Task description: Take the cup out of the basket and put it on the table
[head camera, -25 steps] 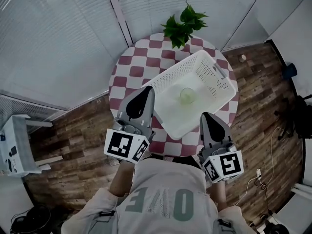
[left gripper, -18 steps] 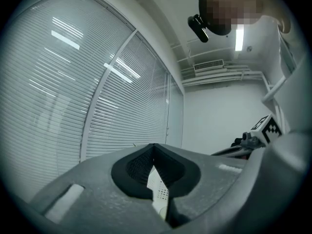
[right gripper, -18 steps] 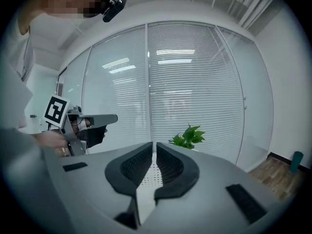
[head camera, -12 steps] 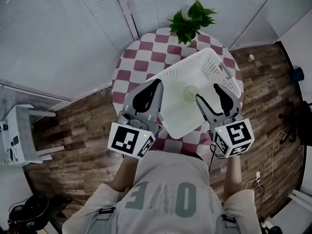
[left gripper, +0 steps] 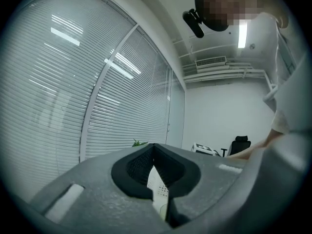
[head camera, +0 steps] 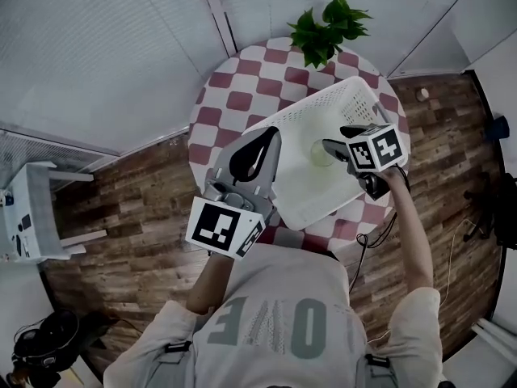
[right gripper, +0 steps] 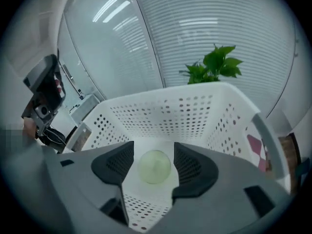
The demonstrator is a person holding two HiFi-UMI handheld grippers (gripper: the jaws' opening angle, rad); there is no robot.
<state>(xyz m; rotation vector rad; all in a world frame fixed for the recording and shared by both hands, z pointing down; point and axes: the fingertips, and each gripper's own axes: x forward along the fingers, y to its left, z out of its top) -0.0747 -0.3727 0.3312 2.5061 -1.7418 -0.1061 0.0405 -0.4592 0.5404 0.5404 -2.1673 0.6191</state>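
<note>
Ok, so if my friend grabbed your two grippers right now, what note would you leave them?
Left gripper: fingers shut, holding nothing, beside the basket.
Right gripper: fingers have just opened wide. It points down into the white basket, lined up on the cup but not touching it.
Cup: pale green, on the basket's floor. The basket sits on the checkered table.
Done: only the reach toward the cup.
Left: lower the right gripper, close on the cup, lift it out and set it on a bare part of the table.
</note>
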